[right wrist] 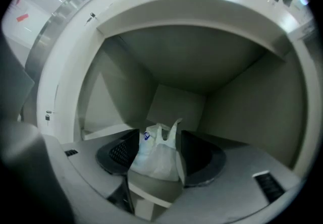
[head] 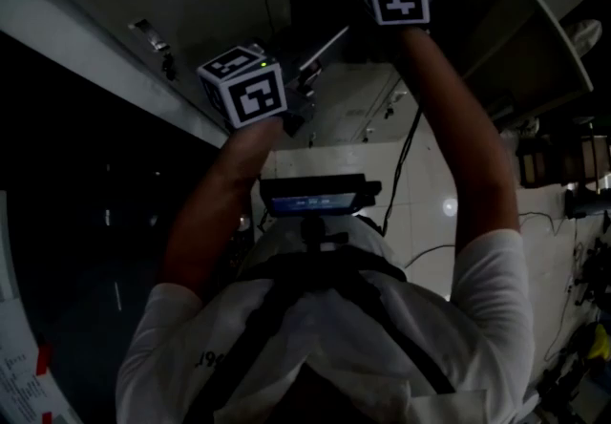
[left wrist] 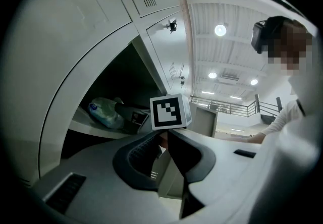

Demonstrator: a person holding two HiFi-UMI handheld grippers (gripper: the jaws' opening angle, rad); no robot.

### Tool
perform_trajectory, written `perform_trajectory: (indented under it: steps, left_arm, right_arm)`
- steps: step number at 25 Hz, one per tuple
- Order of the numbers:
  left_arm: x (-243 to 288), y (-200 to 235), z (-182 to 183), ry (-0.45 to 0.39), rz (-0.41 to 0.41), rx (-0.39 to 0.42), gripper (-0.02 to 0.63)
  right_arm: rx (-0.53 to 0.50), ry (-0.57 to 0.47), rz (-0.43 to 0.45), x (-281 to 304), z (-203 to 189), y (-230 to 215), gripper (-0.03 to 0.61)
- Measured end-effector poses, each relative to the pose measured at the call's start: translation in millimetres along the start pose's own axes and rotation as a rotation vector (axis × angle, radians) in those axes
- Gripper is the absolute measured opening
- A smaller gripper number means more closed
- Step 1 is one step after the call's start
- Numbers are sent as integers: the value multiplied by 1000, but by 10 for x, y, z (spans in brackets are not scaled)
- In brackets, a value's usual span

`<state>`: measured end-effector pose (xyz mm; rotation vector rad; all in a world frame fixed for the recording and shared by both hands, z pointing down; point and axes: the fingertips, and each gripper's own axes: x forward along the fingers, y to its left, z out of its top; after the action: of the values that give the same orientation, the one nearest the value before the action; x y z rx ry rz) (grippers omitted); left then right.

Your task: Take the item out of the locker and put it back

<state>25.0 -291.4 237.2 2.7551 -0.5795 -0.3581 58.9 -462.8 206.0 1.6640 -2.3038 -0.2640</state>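
Status: plastic bag (right wrist: 156, 160) is sitting upright on the floor of the open locker (right wrist: 242, 107) compartment, at 6 o'clock in the right gripper view, with its handles sticking up.

Right gripper (right wrist: 160, 140) is standing wide open. Its pads (right wrist: 118, 153) are flanking the bag at its 9 and 3 o'clock, and neither is pressing, so it's gripping nothing. I can't tell whether the bag is level with the pads or just beyond them.

Left gripper (left wrist: 164, 143) is sitting nearly closed on a pale panel edge that reads as the locker door (left wrist: 168, 181). It looks clamped and is holding the door open. In that view the bag is showing at 9 o'clock of the right gripper, inside the compartment.

Step, my read: this is either the reach-in before the pick or the let-go after the put-back. I'm leaning let-go.

Next move, if so: draw the right gripper straight back out toward 6 o'clock with the pads wide so they aren't snagging the handles, then swing the door shut with the left. If it's the pick instead: push in deeper and close on the bag's neck.
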Motion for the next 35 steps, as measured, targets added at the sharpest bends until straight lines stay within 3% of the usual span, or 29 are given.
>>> perform_trajectory:
  steps: [8,19,35]
  left_arm:
    - [18,-68,-38,12,-31,-9,58]
    - [-90,-216,-80,9,-91,-23,6]
    - [-451,-527,-233,36,-215,-64,0]
  right_arm:
    - [7,-11,-9,-192,2,-7,250]
    - [68,-28,1,-543,-94,28,250]
    - [201,-61,41,-1338,-188,542,250]
